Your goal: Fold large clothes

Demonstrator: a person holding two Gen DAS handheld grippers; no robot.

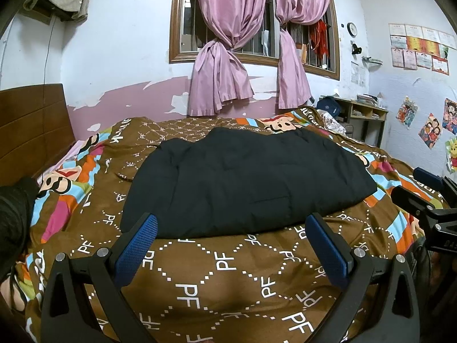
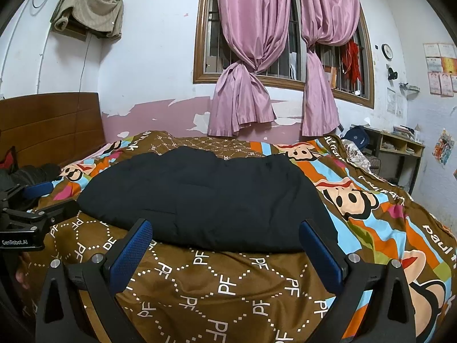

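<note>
Nearest the cameras, the left gripper [image 1: 231, 228] and the right gripper [image 2: 225, 235] are held above the near edge of the bed [image 1: 217, 280], side by side. The jaws of both are spread wide and nothing is gripped between them. The blue pads [image 1: 137, 245] hover over bare patterned bedspread [image 2: 228, 283], apart from any cloth.

Just beyond the fingertips, a black padded garment [image 1: 245, 177] is spread in a broad, puffy mound across the middle of the bed, its near hem running parallel to the near edge. Whether it has already been folded once cannot be told; no sleeves or collar can be made out.

Past the garment, the far edge of the bed is met by a wall with peeling paint and a window hung with knotted pink curtains [image 2: 257, 85]. A wooden headboard [image 1: 31, 131] stands at the left edge, and a small shelf [image 2: 400, 145] beyond the right far corner.

Trouble is most likely at the grasp. Because the garment is thick and slippery-looking, only the top layer might be pinched, so that the padding slides and the fold comes out crooked. The bedspread could also be caught with the hem if the fingers are pressed too deep into the soft bed.
</note>
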